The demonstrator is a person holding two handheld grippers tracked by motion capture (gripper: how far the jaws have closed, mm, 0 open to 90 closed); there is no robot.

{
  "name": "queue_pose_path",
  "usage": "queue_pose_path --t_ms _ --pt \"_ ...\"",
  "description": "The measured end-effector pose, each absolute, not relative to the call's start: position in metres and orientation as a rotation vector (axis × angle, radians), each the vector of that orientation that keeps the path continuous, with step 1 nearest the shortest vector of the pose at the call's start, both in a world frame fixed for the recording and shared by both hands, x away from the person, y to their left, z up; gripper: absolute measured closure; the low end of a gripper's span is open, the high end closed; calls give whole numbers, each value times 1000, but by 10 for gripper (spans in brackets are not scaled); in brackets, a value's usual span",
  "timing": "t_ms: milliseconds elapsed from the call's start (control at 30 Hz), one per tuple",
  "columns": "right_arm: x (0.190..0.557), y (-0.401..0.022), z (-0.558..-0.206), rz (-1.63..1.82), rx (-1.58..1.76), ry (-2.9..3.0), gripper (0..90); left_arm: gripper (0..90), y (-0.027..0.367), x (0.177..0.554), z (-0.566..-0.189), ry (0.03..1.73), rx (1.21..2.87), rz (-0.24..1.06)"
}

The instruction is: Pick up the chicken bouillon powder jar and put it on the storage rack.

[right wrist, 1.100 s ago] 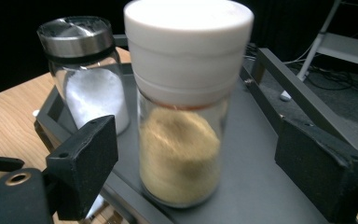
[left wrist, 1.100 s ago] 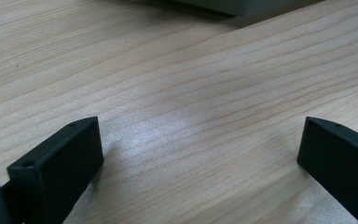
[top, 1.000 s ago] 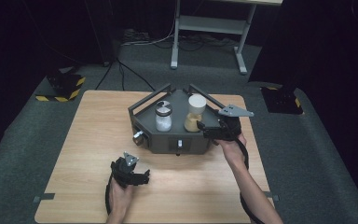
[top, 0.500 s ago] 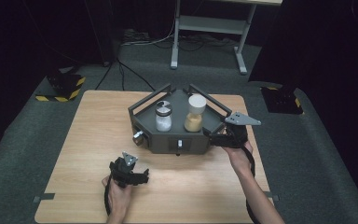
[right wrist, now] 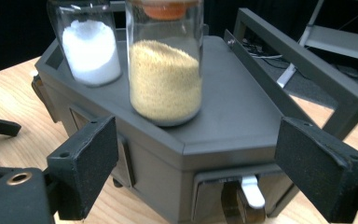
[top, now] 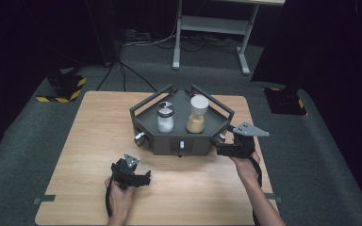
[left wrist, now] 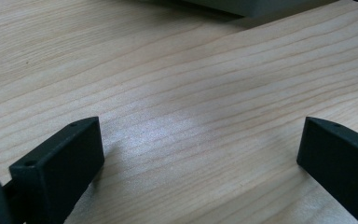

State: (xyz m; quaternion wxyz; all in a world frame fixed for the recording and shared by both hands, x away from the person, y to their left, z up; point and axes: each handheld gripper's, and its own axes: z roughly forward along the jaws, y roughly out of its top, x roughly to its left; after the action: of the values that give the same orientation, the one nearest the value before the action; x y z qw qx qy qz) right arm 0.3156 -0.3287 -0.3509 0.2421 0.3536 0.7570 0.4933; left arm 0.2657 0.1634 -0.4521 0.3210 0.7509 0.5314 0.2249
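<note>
Two jars stand side by side on top of a dark grey box (top: 181, 141) in the middle of the wooden counter (top: 75, 141). The jar of yellow grains (top: 197, 115) is the taller one and stands on the right, with a pale lid. The jar of white powder (top: 165, 118) is shorter and stands just to its left, with a grey and white lid. The two jars are close but not touching. The box has a thin rail (top: 219, 107) running round its far sides, and a small white switch (top: 181, 145) on its near face. The right gripper (top: 224, 149) is at the near right corner of the box, held in a hand (top: 246, 167) that comes in from the near edge. Its jaws are apart with nothing between them. In the right gripper view they point at a corner of the box, with the yellow jar up above and a little white lever (right wrist: 252, 191) low on the box wall between them. The left gripper (top: 147, 176) is down near the front of the counter, well away from the box. Its jaws are wide apart over bare wood and hold nothing.
</note>
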Motion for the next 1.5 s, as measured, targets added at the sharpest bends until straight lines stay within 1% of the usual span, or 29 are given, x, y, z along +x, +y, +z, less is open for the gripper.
queue_pose_path --t_ms 567,800,1167,1500 --pt "304 -347 -380 1308 1082 2072 134 2 164 266 -452 1406 1969 591" --pt "305 -346 -398 1237 1165 2081 134 1 164 267 -452 1378 1984 581" --pt "307 -339 -422 1156 1250 2099 133 1 164 267 -452 1379 1982 581" --pt "309 -328 -433 1103 1241 2128 131 1 164 267 -452 1380 1983 580"
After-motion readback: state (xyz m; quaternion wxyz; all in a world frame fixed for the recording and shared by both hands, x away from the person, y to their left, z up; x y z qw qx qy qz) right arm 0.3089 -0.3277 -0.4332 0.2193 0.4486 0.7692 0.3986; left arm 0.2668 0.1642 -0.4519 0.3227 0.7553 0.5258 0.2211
